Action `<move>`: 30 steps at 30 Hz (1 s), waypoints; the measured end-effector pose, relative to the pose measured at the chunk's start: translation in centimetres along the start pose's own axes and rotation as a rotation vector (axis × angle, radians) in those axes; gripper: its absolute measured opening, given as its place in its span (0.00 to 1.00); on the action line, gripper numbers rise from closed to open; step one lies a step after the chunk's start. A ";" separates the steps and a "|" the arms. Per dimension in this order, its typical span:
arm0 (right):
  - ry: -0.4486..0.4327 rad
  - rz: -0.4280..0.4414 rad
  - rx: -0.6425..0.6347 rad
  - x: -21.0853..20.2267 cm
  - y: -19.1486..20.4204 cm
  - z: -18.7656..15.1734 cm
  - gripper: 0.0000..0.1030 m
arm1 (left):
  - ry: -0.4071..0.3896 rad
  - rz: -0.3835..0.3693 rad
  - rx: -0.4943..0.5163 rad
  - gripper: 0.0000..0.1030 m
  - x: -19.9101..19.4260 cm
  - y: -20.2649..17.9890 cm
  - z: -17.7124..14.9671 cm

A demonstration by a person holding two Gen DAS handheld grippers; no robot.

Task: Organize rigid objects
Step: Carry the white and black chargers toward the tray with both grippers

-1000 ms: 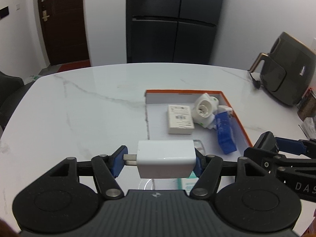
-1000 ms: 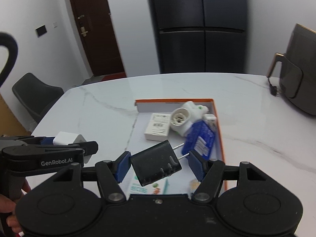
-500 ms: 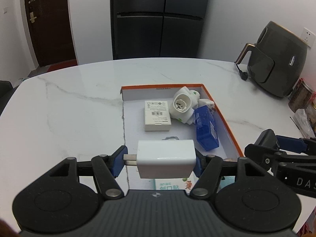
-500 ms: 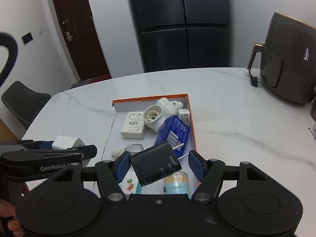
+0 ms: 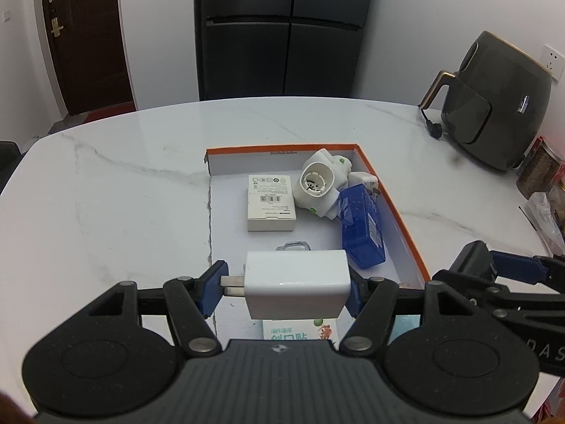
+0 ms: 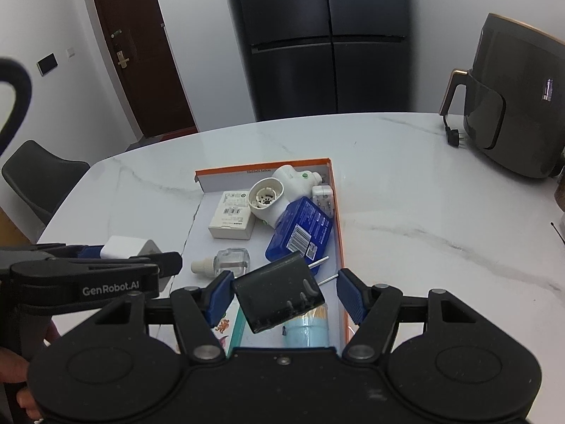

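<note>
White charger (image 5: 296, 284) clamped in left gripper (image 5: 284, 282), black adapter (image 6: 279, 295) in right gripper (image 6: 284, 293); carry step, lowering into orange-rimmed box (image 5: 395, 208) next.

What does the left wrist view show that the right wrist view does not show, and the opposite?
Only the left wrist view shows the wall socket and the jars at the table's right edge. Only the right wrist view shows the dark chair, the small clear bottle lying whole in the tray, and the blue box's barcode. Both show the orange-rimmed tray, the white charger in the left gripper, and the black adapter in the right gripper.
</note>
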State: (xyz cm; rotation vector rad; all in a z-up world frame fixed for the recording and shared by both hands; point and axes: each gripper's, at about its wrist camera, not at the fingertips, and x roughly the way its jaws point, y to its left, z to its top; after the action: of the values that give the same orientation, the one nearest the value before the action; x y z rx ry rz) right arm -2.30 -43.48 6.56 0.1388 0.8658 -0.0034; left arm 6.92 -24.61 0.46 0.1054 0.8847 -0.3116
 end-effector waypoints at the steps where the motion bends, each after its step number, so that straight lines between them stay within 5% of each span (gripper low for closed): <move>1: 0.002 0.001 -0.001 0.1 0.0 0.0 0.75 | 0.002 0.000 -0.002 0.65 0.1 0.0 0.0; 30: 0.020 0.022 -0.028 3.1 -0.2 1.8 0.75 | 0.025 0.017 -0.040 0.65 1.9 0.5 0.8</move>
State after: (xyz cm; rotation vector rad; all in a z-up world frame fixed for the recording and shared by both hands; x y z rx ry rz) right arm 1.02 -43.71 5.36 0.1219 0.8838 0.0305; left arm 8.81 -24.74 -0.51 0.0800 0.9142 -0.2774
